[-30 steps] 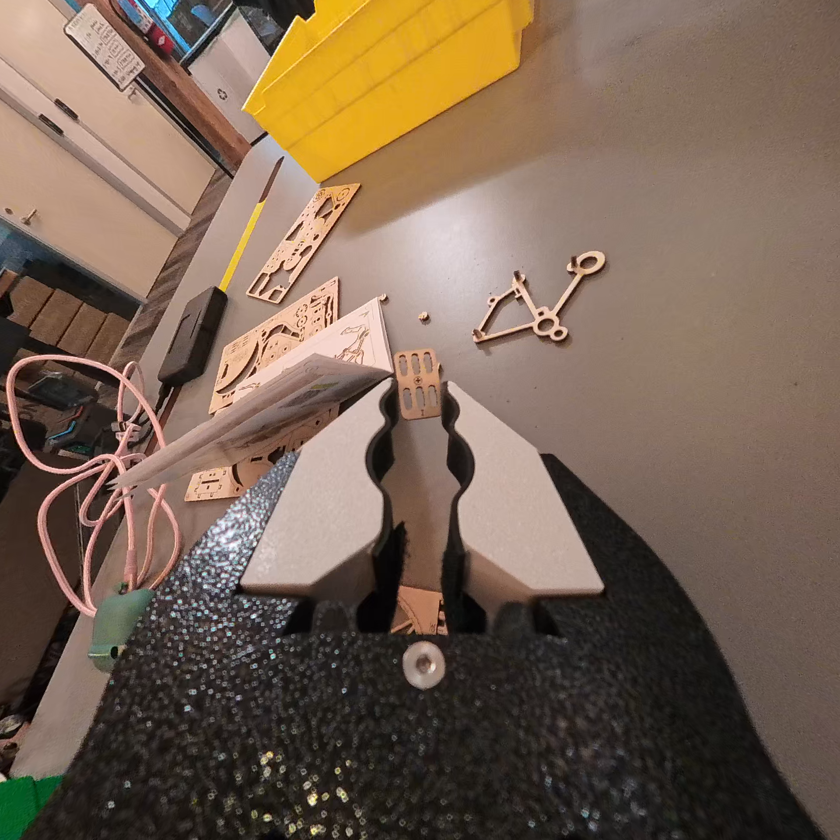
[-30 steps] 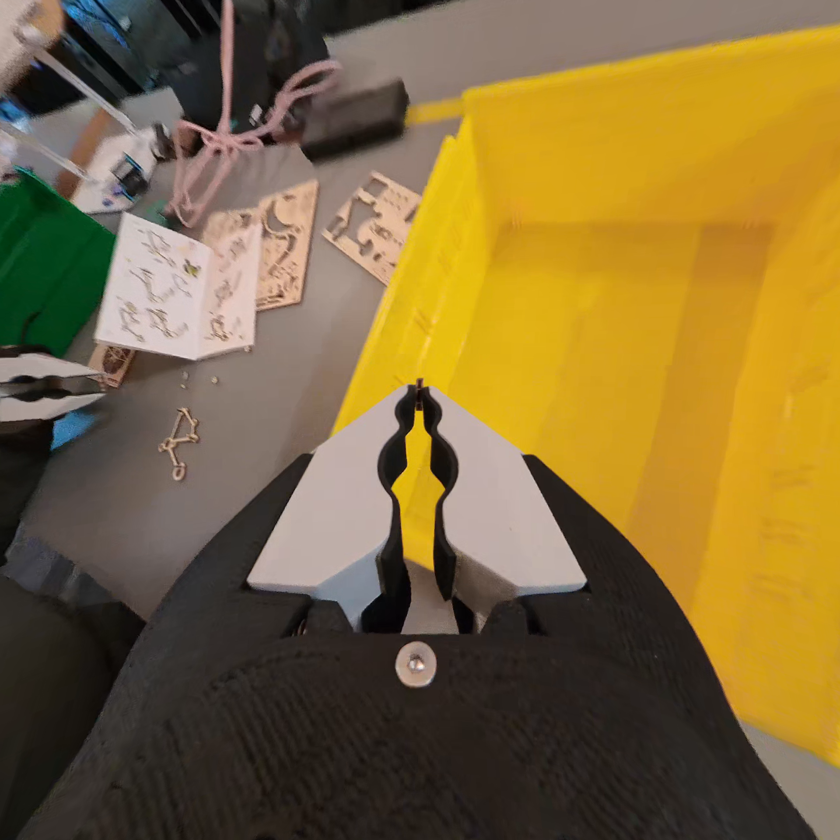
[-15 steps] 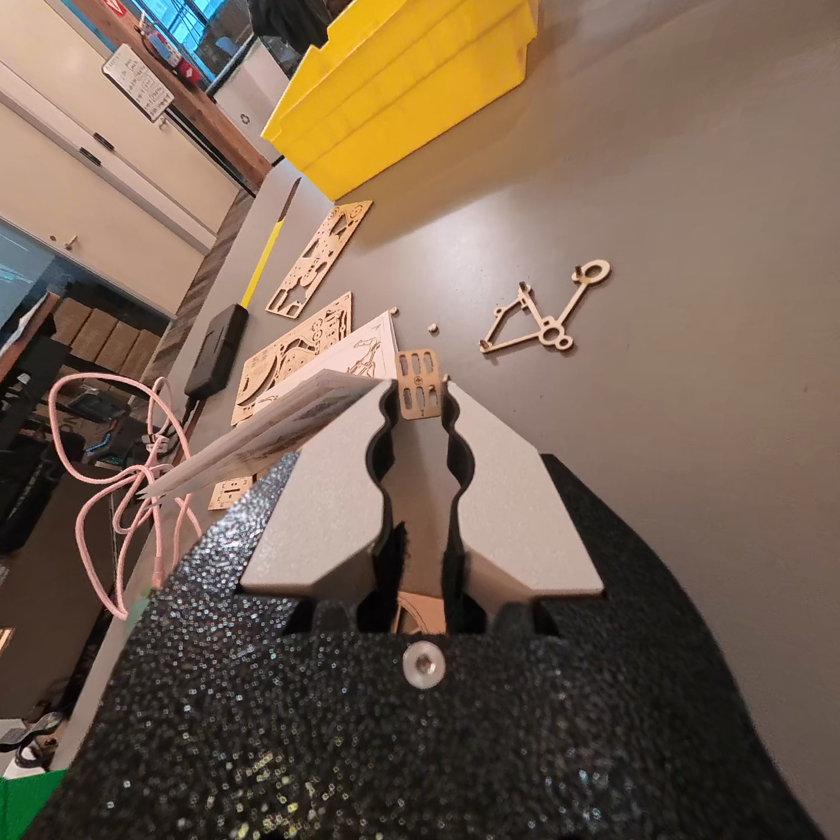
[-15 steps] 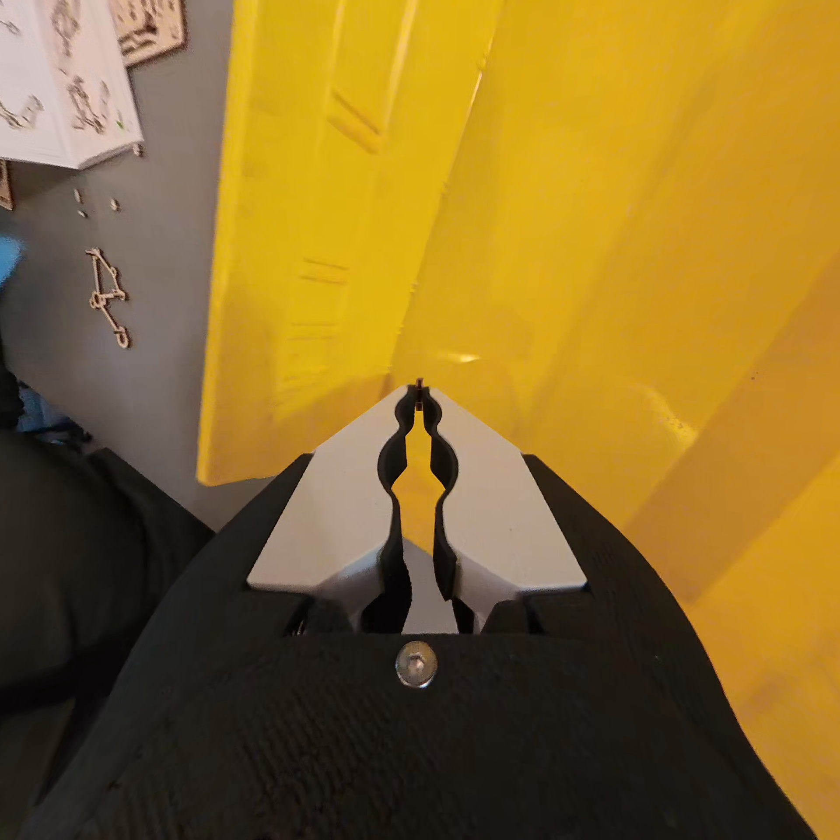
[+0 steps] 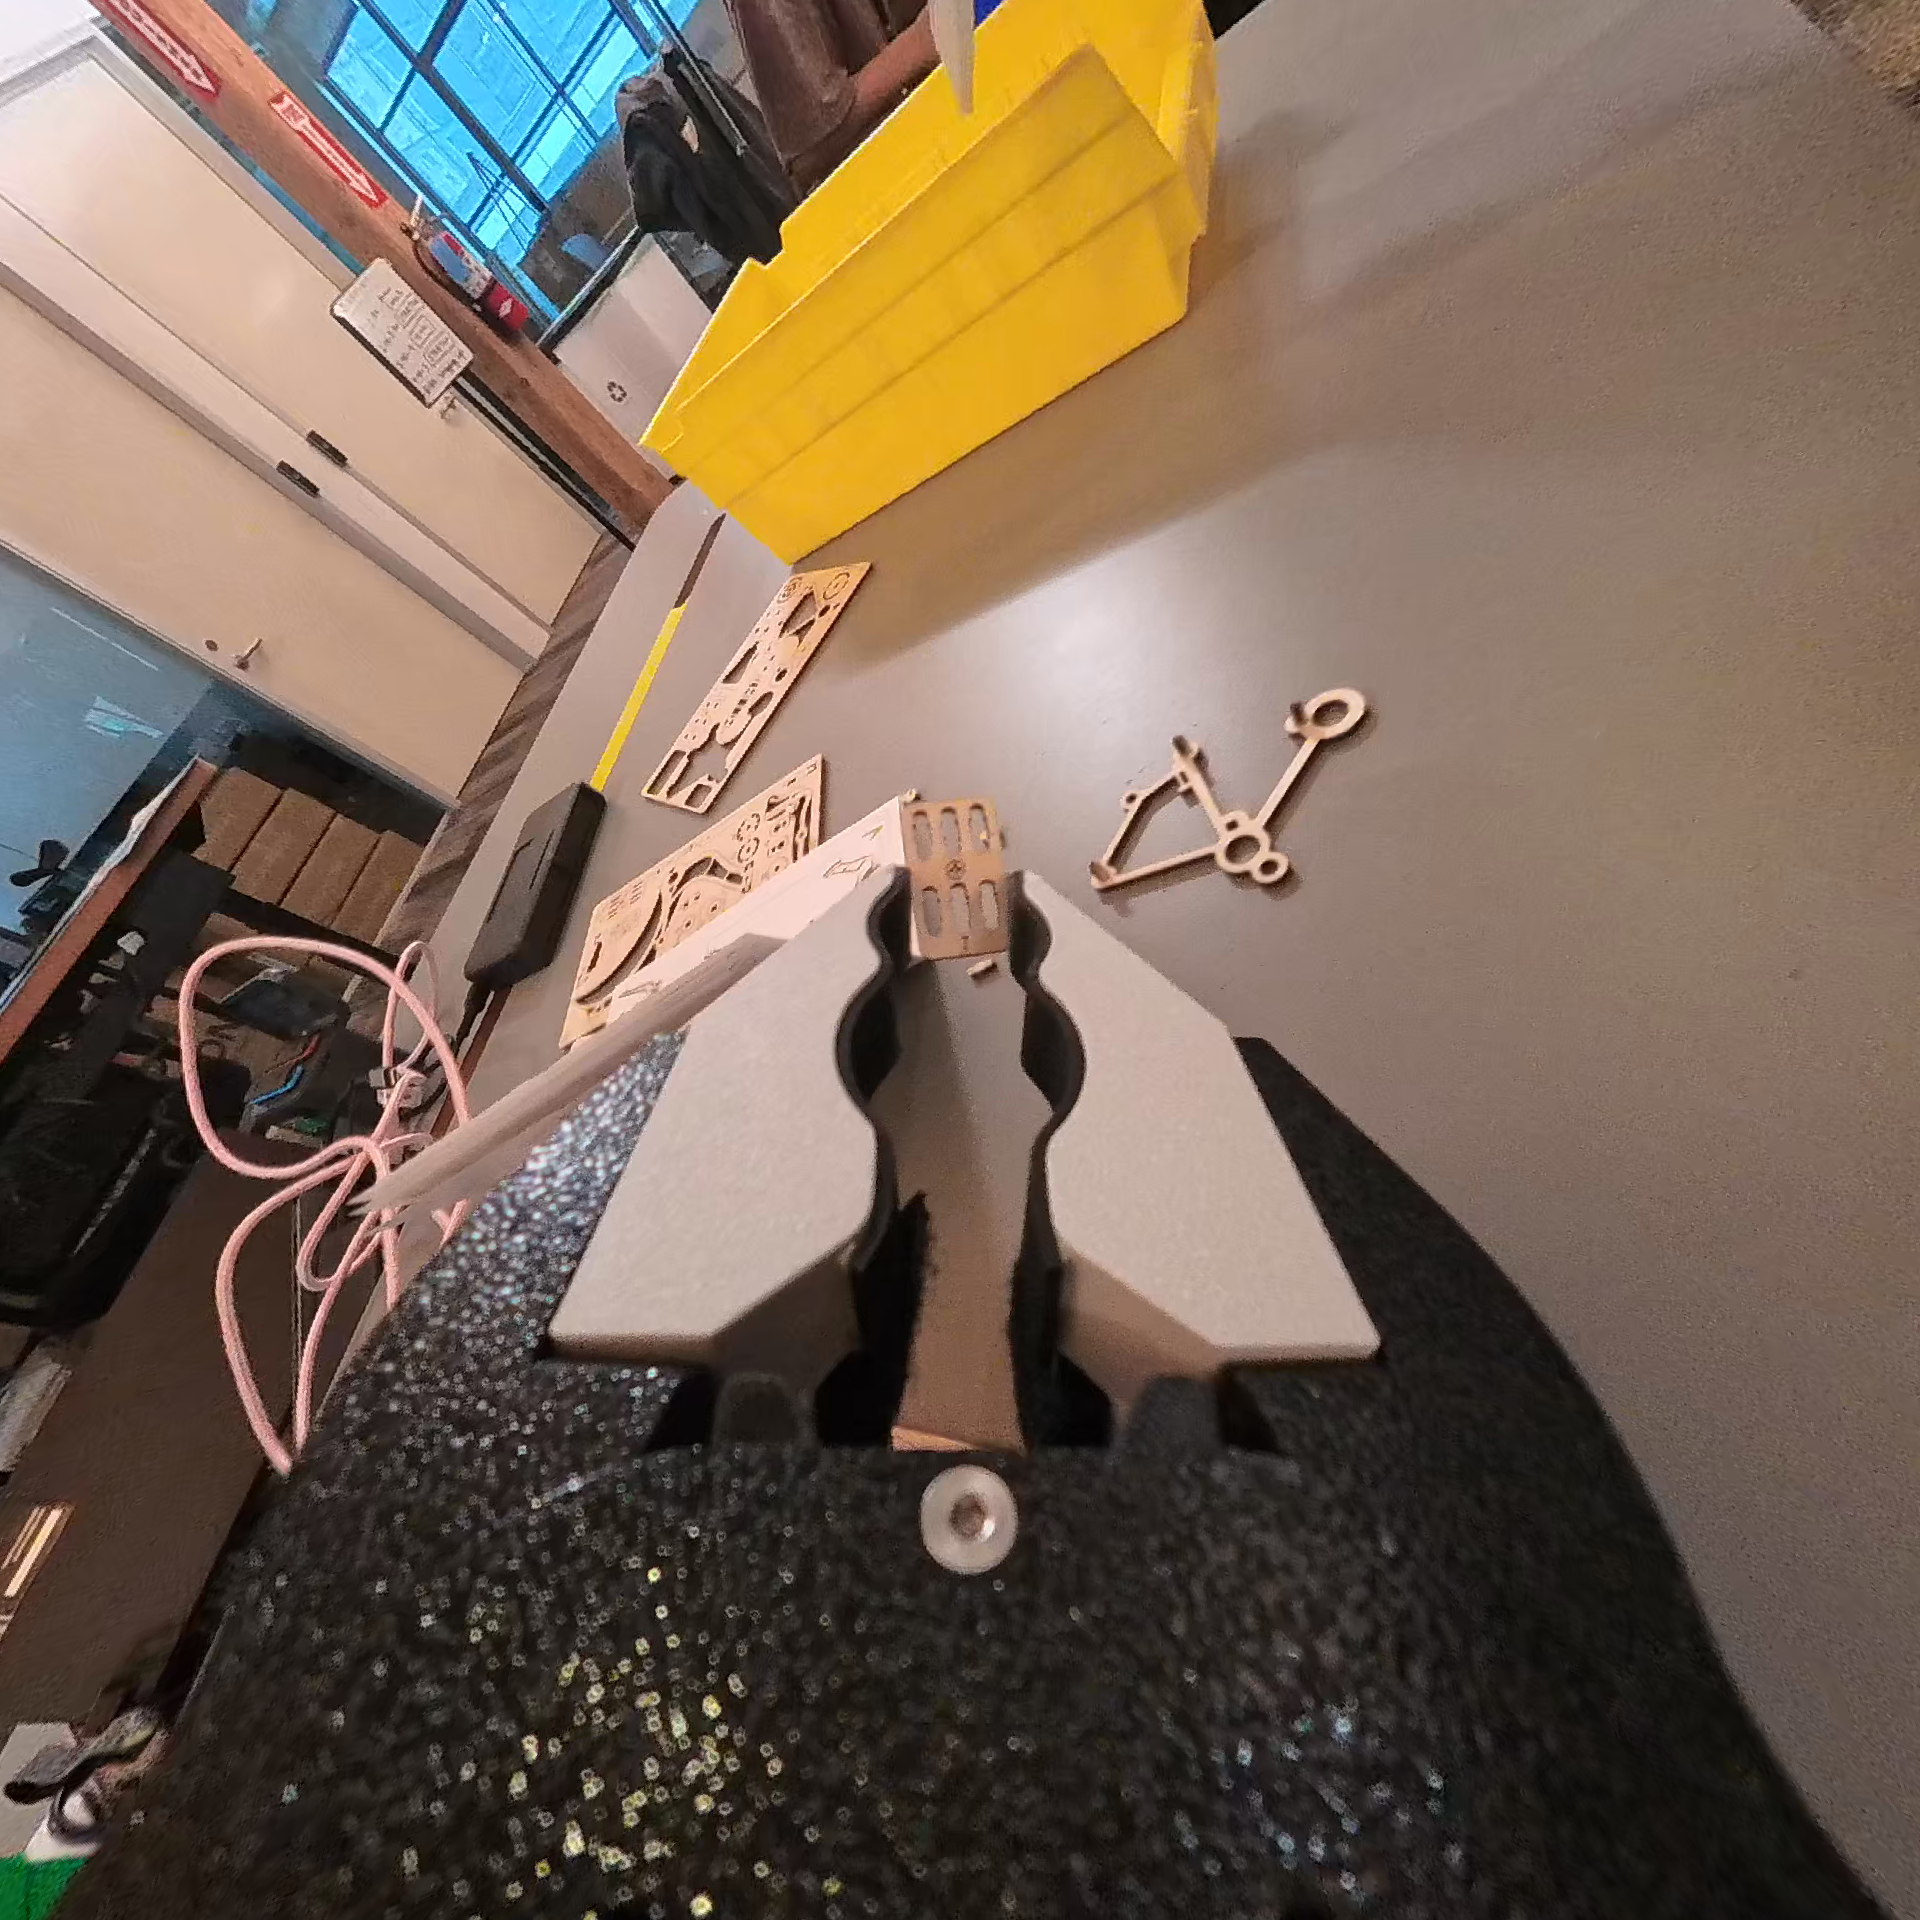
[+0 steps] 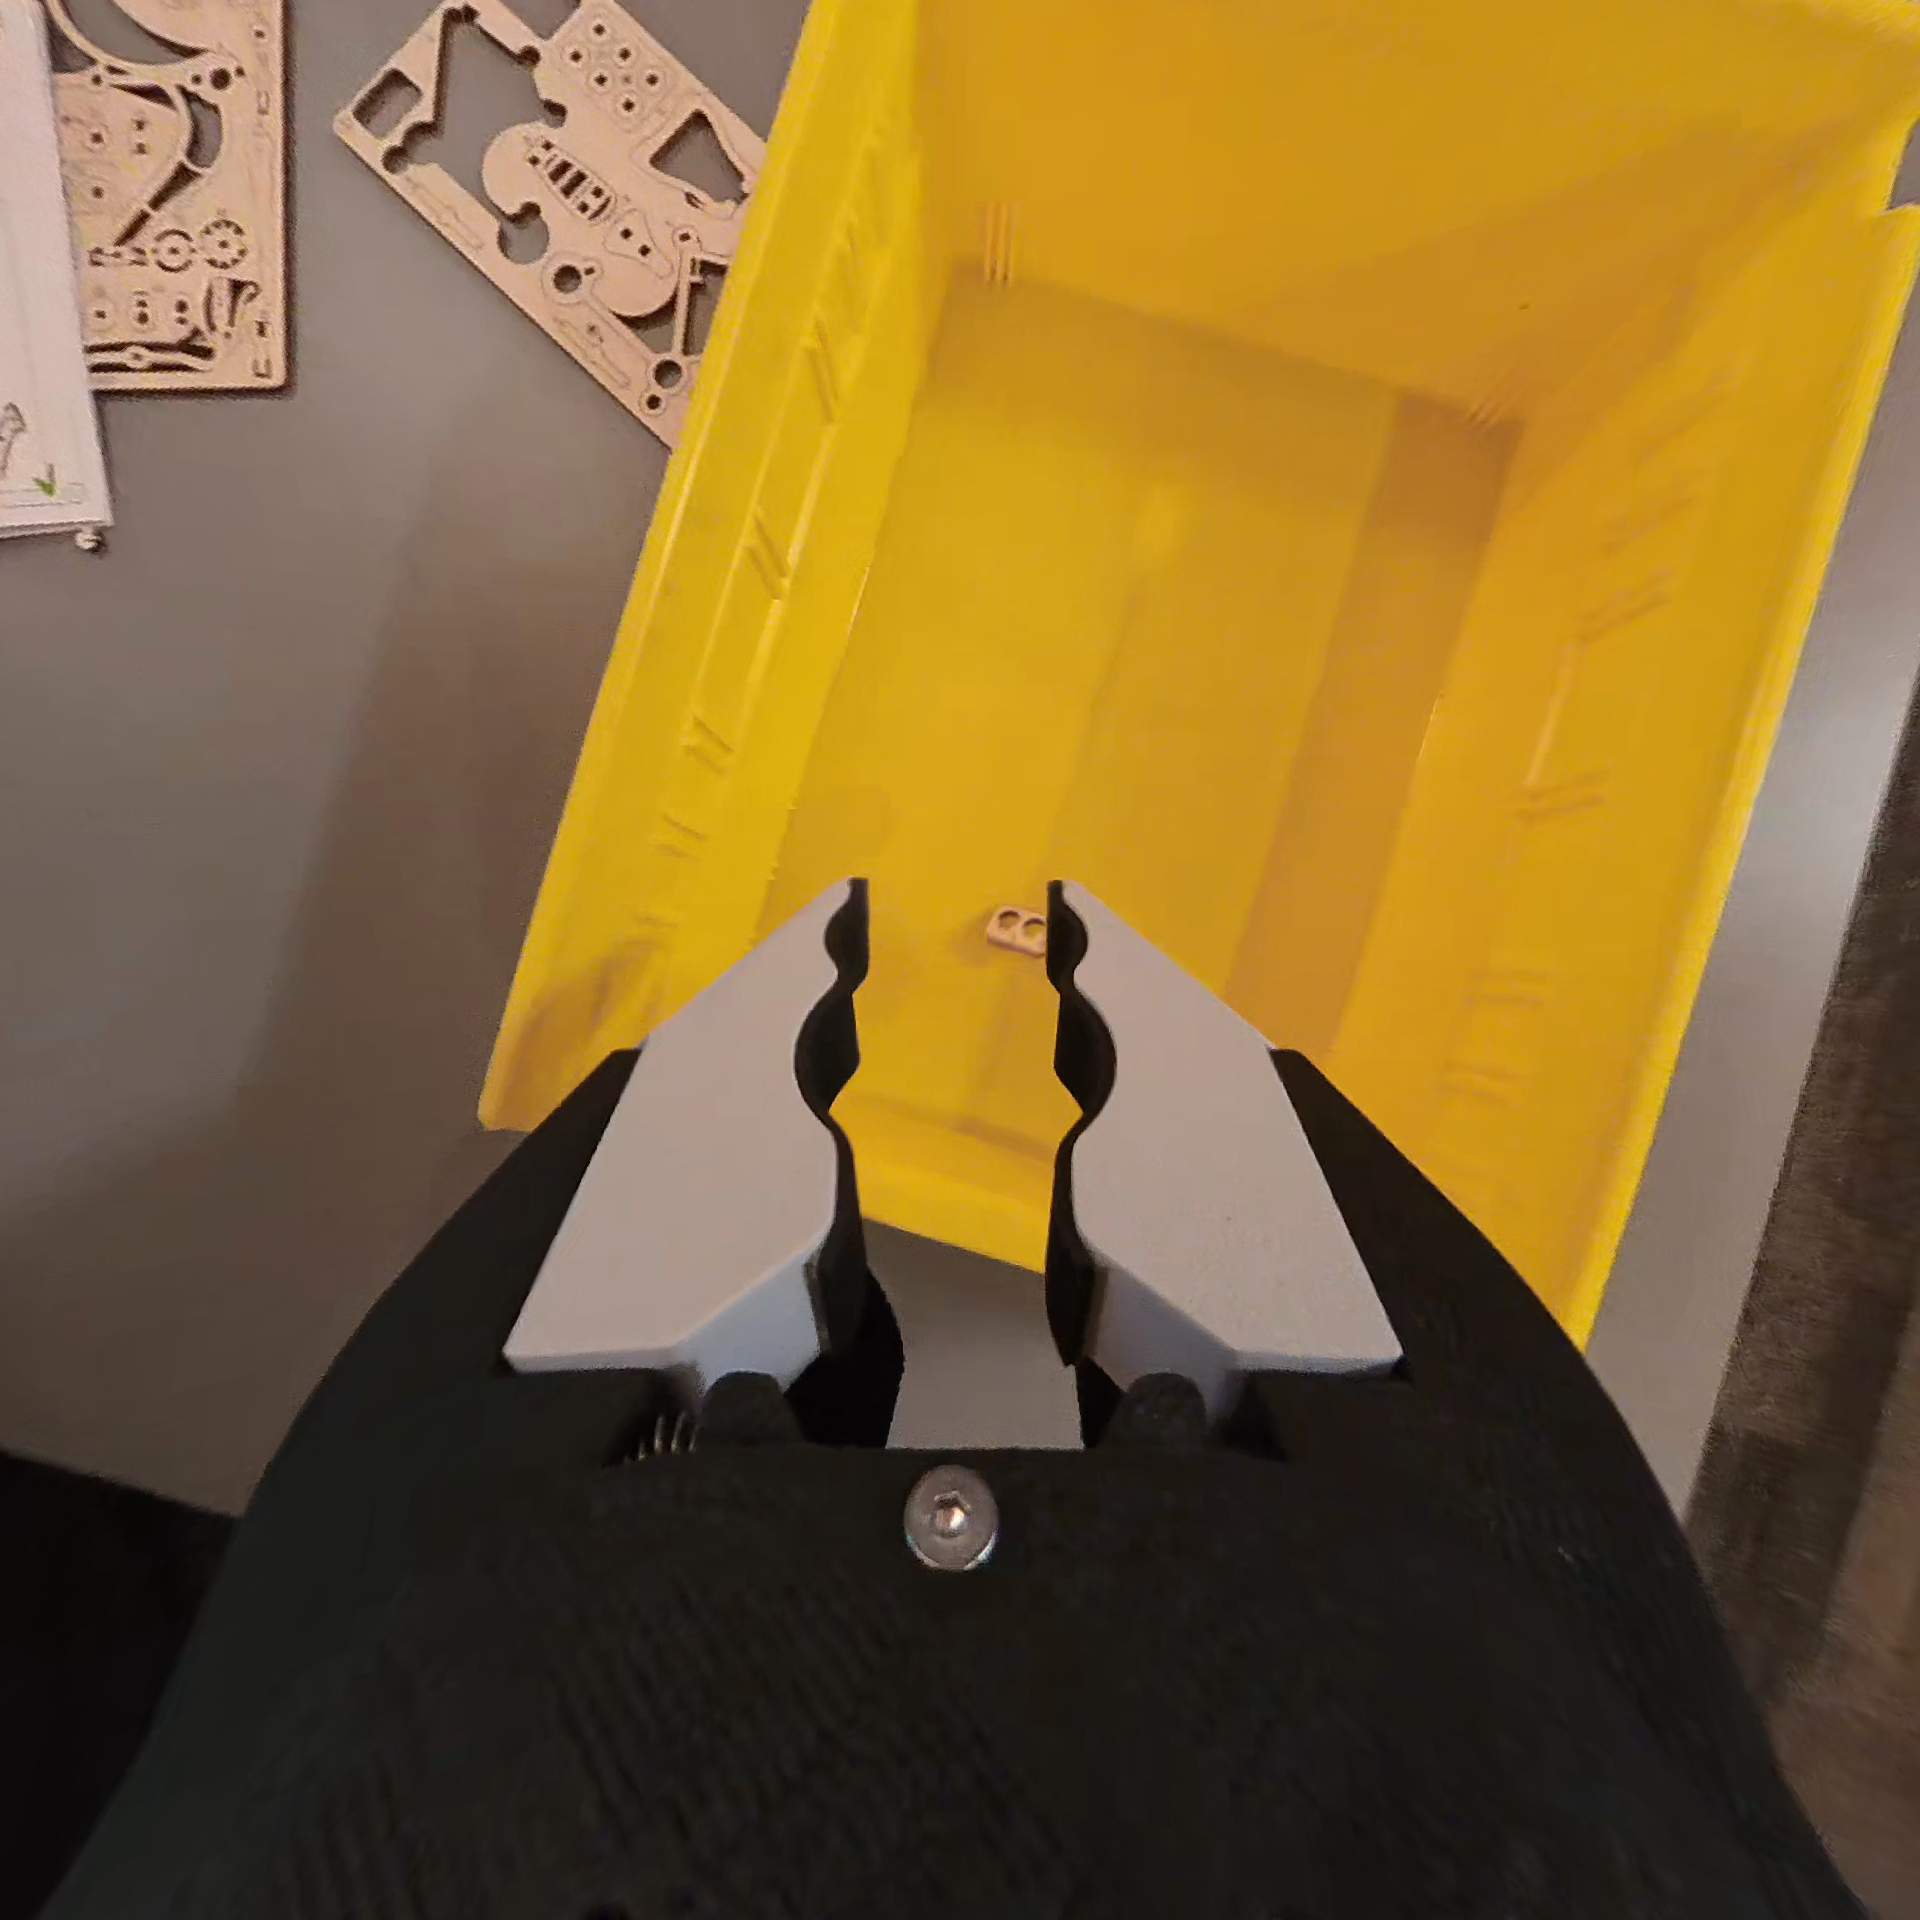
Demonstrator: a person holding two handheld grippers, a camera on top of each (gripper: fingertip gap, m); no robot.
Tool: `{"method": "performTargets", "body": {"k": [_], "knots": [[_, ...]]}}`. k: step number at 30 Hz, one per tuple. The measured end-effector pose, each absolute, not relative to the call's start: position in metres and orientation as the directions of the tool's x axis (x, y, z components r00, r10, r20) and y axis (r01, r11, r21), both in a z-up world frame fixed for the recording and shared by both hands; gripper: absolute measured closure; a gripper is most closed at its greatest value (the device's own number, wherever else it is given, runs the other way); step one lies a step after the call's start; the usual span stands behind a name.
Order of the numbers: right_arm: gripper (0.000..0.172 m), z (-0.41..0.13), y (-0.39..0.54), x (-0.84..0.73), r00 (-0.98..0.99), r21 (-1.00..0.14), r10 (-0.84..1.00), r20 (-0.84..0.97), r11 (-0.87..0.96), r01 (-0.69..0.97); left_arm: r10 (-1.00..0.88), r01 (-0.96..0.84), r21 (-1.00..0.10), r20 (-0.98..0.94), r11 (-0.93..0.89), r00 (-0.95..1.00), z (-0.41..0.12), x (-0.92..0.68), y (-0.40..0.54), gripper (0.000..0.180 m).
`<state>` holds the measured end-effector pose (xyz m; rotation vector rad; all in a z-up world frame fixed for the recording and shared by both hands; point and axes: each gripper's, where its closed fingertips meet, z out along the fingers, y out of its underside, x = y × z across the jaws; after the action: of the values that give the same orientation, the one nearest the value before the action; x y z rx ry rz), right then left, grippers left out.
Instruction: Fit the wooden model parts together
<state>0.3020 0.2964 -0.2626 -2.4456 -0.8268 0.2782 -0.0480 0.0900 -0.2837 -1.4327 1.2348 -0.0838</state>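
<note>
My left gripper [image 5: 958, 896] is shut on a small slotted wooden plate [image 5: 954, 875], which it holds upright at its fingertips above the grey table [image 5: 1455, 623]. A wooden frame part with rings [image 5: 1226, 821] lies on the table to the right of it. My right gripper [image 6: 951, 914] is open over the yellow bin [image 6: 727, 675]. A small two-holed wooden piece [image 6: 1016, 928] shows on the bin's floor between the fingertips, close to the right finger, and the pads do not touch it.
Two wooden part sheets [image 5: 753, 691] [image 5: 696, 894] and a white instruction booklet [image 5: 821, 894] lie left of the held plate; both sheets [image 6: 171, 208] [image 6: 561, 208] also show in the right wrist view. A black box [image 5: 535, 883] and a pink cable [image 5: 343, 1143] sit near the table's edge. The grippers' ends are close to 40 cm from one another.
My right gripper moved over the bin and opened. The tiny piece it pinched left the grasp and is in the bin. My left gripper still holds the slotted plate.
</note>
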Motion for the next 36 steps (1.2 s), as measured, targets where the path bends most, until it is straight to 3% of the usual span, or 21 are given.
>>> {"method": "performTargets", "body": {"k": [2,4,7,10,12,14,16,23,29,32,36], "knots": [[0.138,-0.261,0.299,0.301,0.801,-0.566,0.598,-0.031,-0.671,0.479,-0.684,-0.608,-0.751,-0.586,0.257,0.434,-0.282,-0.046,0.089,0.164],[0.138,-0.24,0.294,0.281,0.777,-0.653,0.629,-0.023,-0.598,0.465,-0.667,-0.607,-0.747,-0.601,0.271,0.441,-0.278,-0.045,0.088,0.164],[0.136,-0.183,0.249,0.195,0.546,-0.865,0.833,0.091,-0.206,0.457,-0.634,-0.596,-0.743,-0.625,0.304,0.455,-0.27,-0.044,0.087,0.164],[0.141,-0.177,0.17,0.1,0.217,-0.888,0.957,0.191,0.074,0.455,-0.589,-0.594,-0.726,-0.661,0.347,0.465,-0.262,-0.043,0.086,0.164],[0.14,-0.192,0.123,0.051,0.046,-0.903,0.996,0.076,0.049,0.426,-0.541,-0.616,-0.691,-0.705,0.379,0.459,-0.259,-0.042,0.085,0.164],[0.145,-0.201,0.088,0.017,-0.091,-0.926,0.987,-0.13,-0.088,0.366,-0.493,-0.634,-0.658,-0.742,0.406,0.454,-0.255,-0.039,0.084,0.164],[0.147,-0.215,0.077,-0.005,-0.125,-0.913,0.96,-0.25,-0.19,0.362,-0.454,-0.655,-0.628,-0.77,0.42,0.448,-0.252,-0.036,0.083,0.164],[0.158,-0.253,0.08,-0.033,-0.061,-0.887,0.962,-0.265,-0.219,0.406,-0.465,-0.692,-0.59,-0.792,0.415,0.396,-0.266,-0.03,0.084,0.164],[0.153,-0.26,0.084,-0.035,-0.041,-0.867,0.949,-0.313,-0.267,0.421,-0.464,-0.692,-0.573,-0.804,0.44,0.371,-0.266,-0.023,0.08,0.164],[0.171,-0.269,0.077,-0.035,-0.075,-0.84,0.932,-0.354,-0.282,0.463,-0.467,-0.693,-0.561,-0.811,0.453,0.351,-0.269,-0.019,0.078,0.165],[0.171,-0.263,0.077,-0.027,-0.1,-0.831,0.914,-0.394,-0.307,0.464,-0.461,-0.636,-0.583,-0.806,0.506,0.372,-0.262,-0.014,0.073,0.166]]}}
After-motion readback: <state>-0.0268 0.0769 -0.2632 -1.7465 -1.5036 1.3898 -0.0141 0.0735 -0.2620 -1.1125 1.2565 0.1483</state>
